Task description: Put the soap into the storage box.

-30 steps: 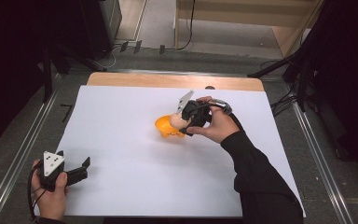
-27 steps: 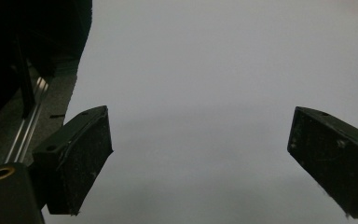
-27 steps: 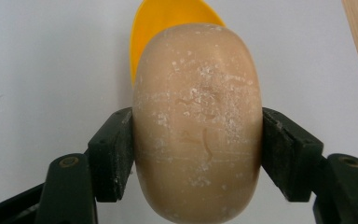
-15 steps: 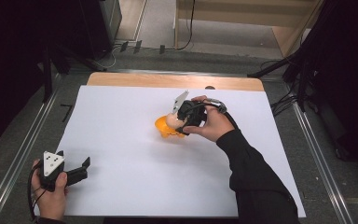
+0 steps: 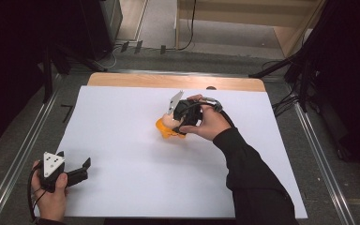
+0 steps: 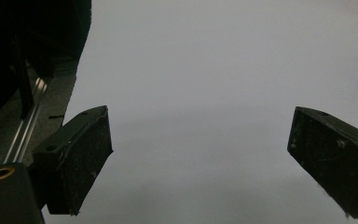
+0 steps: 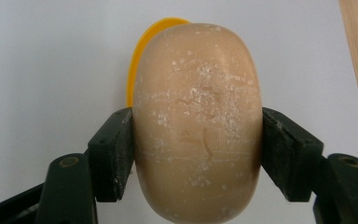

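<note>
A tan oval bar of soap with a chalky, scratched face sits between the jaws of my right gripper, which is shut on its two sides. In the high view the right gripper holds the soap just over an orange dish near the middle of the white sheet. A rim of the orange dish peeks out behind the soap. My left gripper rests near the sheet's front left corner, open. Its two black jaws stand wide apart over bare white sheet.
The white sheet covers a wooden table whose far edge shows bare. Metal rails run along both sides. Cables and dark stands lie on the floor beyond the table.
The right hand shifted slightly with the soap over the orange dish. The left gripper stayed where it was.
</note>
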The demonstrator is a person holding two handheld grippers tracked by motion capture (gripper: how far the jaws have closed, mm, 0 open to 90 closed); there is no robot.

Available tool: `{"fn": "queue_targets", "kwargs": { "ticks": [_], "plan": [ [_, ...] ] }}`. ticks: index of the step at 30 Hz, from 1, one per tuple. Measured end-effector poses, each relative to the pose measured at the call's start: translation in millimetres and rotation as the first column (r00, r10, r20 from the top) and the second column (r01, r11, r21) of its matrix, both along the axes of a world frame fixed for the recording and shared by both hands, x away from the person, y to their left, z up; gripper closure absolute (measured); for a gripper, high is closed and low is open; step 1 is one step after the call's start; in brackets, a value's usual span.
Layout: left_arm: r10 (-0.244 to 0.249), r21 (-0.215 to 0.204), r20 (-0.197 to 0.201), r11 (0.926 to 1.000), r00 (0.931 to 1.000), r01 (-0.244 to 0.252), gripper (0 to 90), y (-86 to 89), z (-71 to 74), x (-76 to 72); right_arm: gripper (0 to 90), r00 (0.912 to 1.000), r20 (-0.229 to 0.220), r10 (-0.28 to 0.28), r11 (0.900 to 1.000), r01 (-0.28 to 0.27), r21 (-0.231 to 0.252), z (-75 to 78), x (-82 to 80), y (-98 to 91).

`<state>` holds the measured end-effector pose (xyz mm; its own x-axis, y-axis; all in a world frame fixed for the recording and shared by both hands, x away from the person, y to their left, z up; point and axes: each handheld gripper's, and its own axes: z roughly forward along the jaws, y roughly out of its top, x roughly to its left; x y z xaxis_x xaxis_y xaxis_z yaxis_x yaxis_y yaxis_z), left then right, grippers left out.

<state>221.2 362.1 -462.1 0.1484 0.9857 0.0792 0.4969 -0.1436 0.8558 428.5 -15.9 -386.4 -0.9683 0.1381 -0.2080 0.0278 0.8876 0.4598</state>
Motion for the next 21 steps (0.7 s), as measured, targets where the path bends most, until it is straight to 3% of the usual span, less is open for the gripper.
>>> {"fn": "queue_targets", "kwargs": {
  "ticks": [12, 15, 18, 21],
  "plan": [
    [-0.001, -0.002, 0.002, 1.0, 1.0, 0.001, 6.9, 0.1, 0.0, -0.1, 32.7, 0.9994, 0.016, 0.029, 0.9996, -0.029, -0.002, -1.6, 1.8, 0.2],
    [-0.002, -0.001, 0.002, 1.0, 1.0, 0.002, 6.9, 0.0, 0.0, -0.1, 32.8, 0.9995, 0.005, 0.032, 0.9995, -0.032, -0.002, -1.3, 2.6, -0.5],
    [-0.003, 0.0, 0.001, 1.0, 1.0, 0.003, 6.9, 0.1, 0.0, -0.1, 32.8, 0.997, -0.049, 0.06, 0.9982, -0.06, 0.005, -0.4, 3.1, -2.6],
    [-0.003, -0.001, 0.002, 1.0, 1.0, 0.003, 7.0, 0.0, -0.1, 0.0, 32.8, 0.9977, -0.027, 0.061, 0.998, -0.062, -0.015, -0.6, 3.6, -3.5]
  ]
}}
